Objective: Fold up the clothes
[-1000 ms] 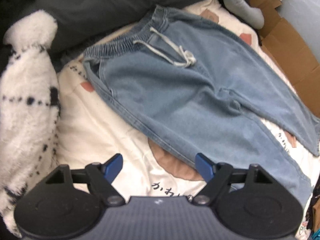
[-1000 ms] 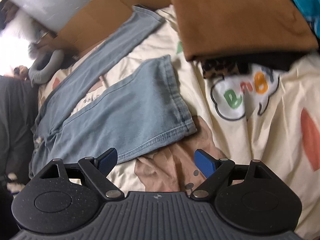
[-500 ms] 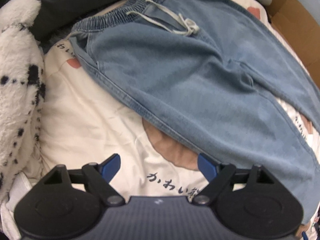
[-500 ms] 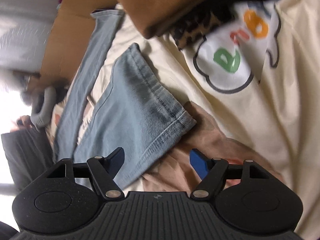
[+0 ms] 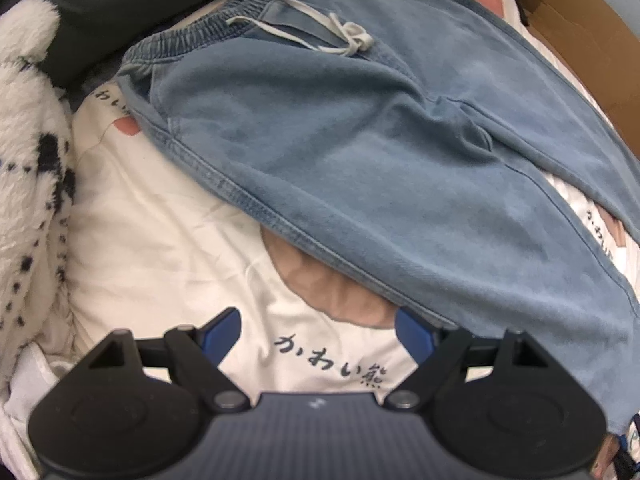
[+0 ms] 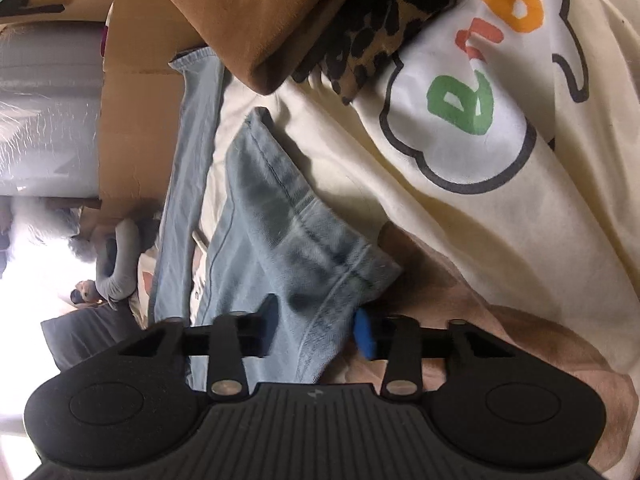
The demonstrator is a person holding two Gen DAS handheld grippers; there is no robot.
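1. The jeans (image 5: 380, 152) are soft, washed denim with an elastic waistband and a white drawstring (image 5: 320, 34). I judge them limp but fairly weighty for cloth: they will sag and drag when lifted, not hold a shape.
2. The thick stitched parts look like the surest holds to me: the leg hem (image 6: 352, 276), the side seam, the waistband. A pinch on a single flat layer mid-leg would likely slip or bunch.
3. The jeans lie spread flat on a cream printed bedsheet (image 5: 168, 240), waistband at the far left, legs running off to the right and near side.
4. My left gripper (image 5: 318, 330) has its blue fingers wide apart and holds nothing. It hovers over bare sheet; the lower side seam of the jeans runs just beyond it, and the right-hand finger sits at or just under the denim edge.
5. My right gripper (image 6: 318, 326) has its fingers drawn in on either side of the near leg's hem end, denim bunched between them. I read it as clamped on the cloth, though the contact itself is partly hidden.
6. Far beyond that leg sit a folded brown garment (image 6: 260, 12) and a leopard-print piece (image 6: 372, 28), close to the other leg's end.
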